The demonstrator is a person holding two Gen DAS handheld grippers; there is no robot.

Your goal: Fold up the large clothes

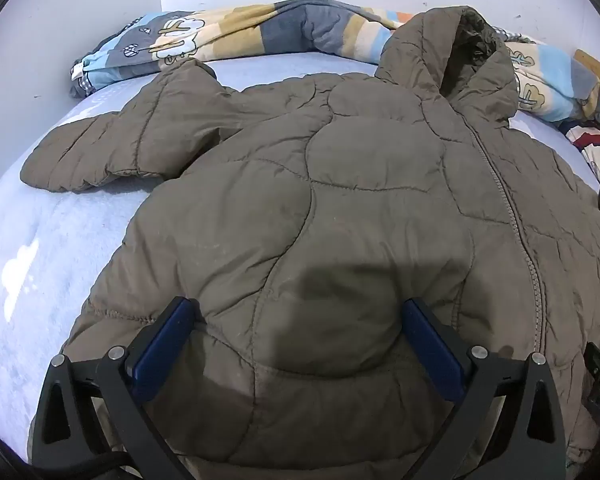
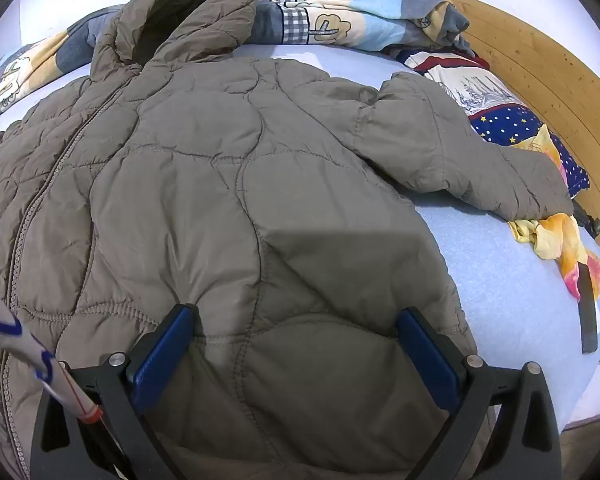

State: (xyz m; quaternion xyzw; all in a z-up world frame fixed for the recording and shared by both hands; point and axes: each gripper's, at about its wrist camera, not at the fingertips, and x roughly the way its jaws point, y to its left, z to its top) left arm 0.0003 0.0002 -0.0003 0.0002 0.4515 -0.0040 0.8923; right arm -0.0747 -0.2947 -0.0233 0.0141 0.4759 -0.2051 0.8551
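Brown quilted jacket (image 1: 340, 208) lies spread on bed (image 1: 60, 248), zipped, hood up top. My left claw (image 1: 300, 320) and right claw (image 2: 296, 320) gape wide above hem, gripping nothing.

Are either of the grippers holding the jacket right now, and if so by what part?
Nothing is held. Both the left gripper and right gripper have jaws wide open above the jacket.

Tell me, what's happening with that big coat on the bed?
A person is holding two grippers over a brown quilted jacket spread flat on a bed, zipper up, sleeves out to the sides. The left gripper and right gripper both stand wide open above the hem, gripping nothing. No fold has been made yet.
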